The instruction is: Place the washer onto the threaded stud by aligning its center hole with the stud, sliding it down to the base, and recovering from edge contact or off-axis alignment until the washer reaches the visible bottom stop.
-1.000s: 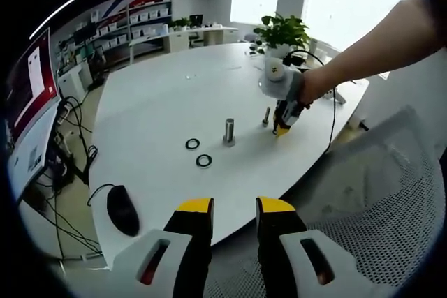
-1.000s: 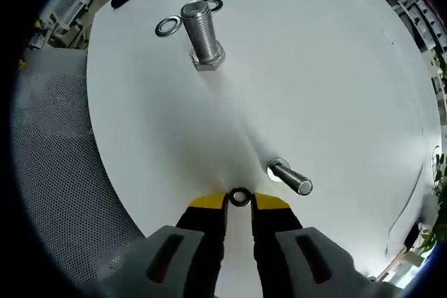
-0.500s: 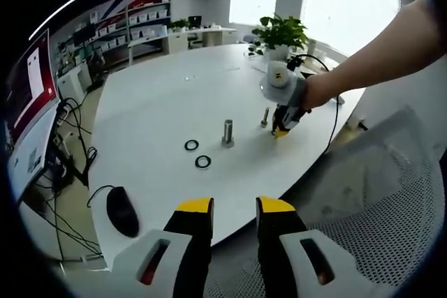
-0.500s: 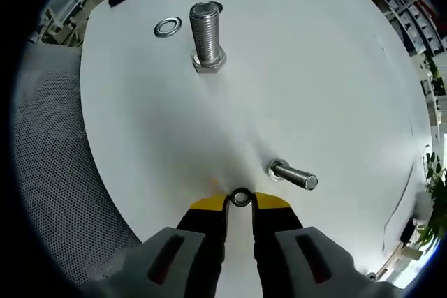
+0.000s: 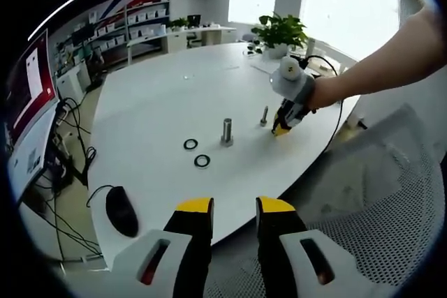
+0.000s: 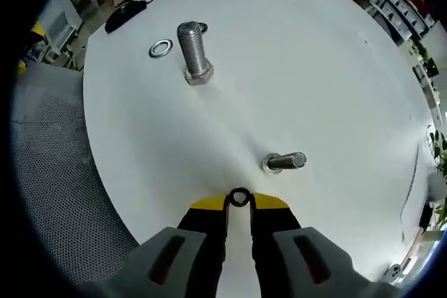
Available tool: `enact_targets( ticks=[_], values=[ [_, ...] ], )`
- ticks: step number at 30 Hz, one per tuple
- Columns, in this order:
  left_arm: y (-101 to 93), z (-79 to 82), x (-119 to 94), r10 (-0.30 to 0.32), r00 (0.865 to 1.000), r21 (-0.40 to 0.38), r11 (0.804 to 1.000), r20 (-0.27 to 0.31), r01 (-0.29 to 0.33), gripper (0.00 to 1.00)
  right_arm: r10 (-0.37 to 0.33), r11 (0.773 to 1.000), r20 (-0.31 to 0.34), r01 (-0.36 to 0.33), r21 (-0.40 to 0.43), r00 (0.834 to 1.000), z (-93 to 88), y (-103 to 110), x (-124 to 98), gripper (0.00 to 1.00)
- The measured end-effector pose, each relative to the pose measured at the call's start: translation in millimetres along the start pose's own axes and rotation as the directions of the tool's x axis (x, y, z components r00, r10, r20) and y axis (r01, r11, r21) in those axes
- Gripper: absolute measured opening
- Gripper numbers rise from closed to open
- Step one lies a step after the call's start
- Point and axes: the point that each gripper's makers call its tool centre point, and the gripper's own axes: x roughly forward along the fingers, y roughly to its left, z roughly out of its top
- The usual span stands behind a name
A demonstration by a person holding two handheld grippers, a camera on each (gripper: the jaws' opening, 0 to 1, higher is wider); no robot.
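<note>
a round white table (image 5: pixel 160 102) carries two upright threaded studs: a large stud (image 6: pixel 192 50) with a hex base and, nearer the right gripper, a small stud (image 6: pixel 285 162). beside the large stud lie two loose washers (image 5: pixel 196 152), one bright in the right gripper view, the other half hidden behind the stud there. a black mouse (image 5: pixel 121 210) with its cable sits at the near left edge of the table, a mesh chair (image 5: pixel 391 200) stands at the near right, and a potted plant (image 5: pixel 281 31) is at the far side, with shelves and a monitor (image 5: pixel 31 95) along the left; no writing can be read. nothing lies between the small stud and the jaws. the right gripper (image 6: pixel 239 201) is pinched narrow on a small dark washer (image 6: pixel 239 197), held on edge at the yellow tips just short of the small stud, apart from it. the left gripper (image 5: pixel 234 206) hangs off the near table edge, jaws parted a moderate gap, holding nothing.
</note>
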Motion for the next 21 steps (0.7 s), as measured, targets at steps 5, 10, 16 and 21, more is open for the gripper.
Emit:
enact_targets(
  ticks=[5, 10, 16, 21],
  values=[
    [-0.2, -0.3, 0.1, -0.001, 1.000, 0.000, 1.000, -0.001, 0.001, 0.22, 0.002, 1.000, -0.006, -0.002, -0.011, 1.000, 0.5, 1.3, -0.8, 0.14],
    [0.1, 0.0, 0.0, 0.000, 1.000, 0.000, 1.000, 0.001, 0.000, 0.22, -0.005, 1.000, 0.002, 0.005, 0.002, 1.000, -0.6, -4.3, -5.2, 0.14],
    [-0.1, 0.5, 0.0, -0.002, 1.000, 0.001, 1.000, 0.004, 0.002, 0.22, -0.002, 1.000, 0.017, 0.002, 0.023, 1.000, 0.2, -9.0, -14.9, 0.14],
    [-1.1, 0.6, 0.1, -0.006, 1.000, 0.003, 1.000, 0.003, 0.006, 0.22, -0.006, 1.000, 0.034, 0.005, 0.016, 0.999, 4.1, -14.6, -23.8, 0.14]
  ],
)
